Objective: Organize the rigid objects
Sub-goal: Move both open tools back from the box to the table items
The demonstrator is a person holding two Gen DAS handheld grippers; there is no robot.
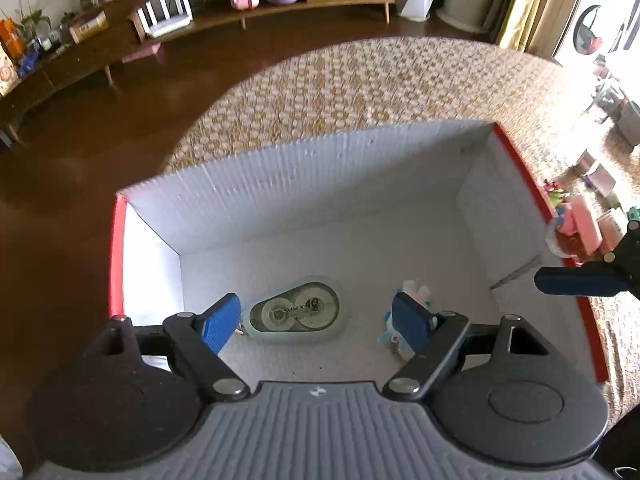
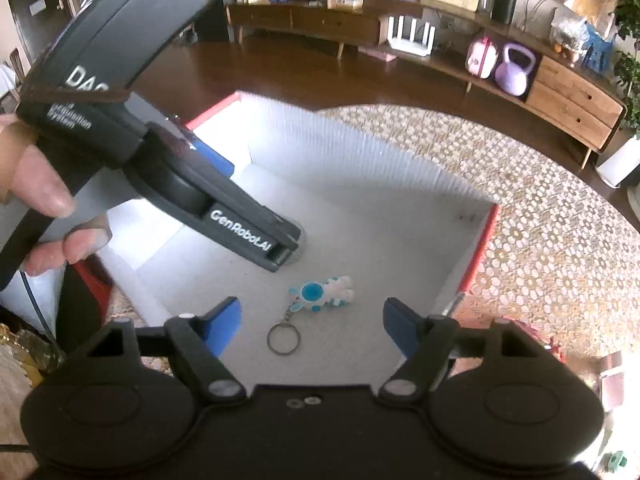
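A white box with red outer walls (image 1: 304, 184) stands on a woven table mat. On its floor lies a correction tape dispenser (image 1: 295, 312) and a blue-and-white astronaut keychain (image 1: 414, 292), also in the right wrist view (image 2: 320, 291) with its metal ring (image 2: 283, 339). My left gripper (image 1: 320, 320) is open and empty above the box floor, over the tape dispenser. My right gripper (image 2: 312, 324) is open and empty just above the keychain. The left gripper's body (image 2: 120, 120) fills the upper left of the right wrist view.
Several small toys and boxes (image 1: 580, 228) lie on the mat right of the box. The box's red right wall (image 2: 478, 248) runs beside the right gripper. A wooden sideboard (image 2: 440, 40) with a purple kettlebell (image 2: 514, 70) stands across the dark floor.
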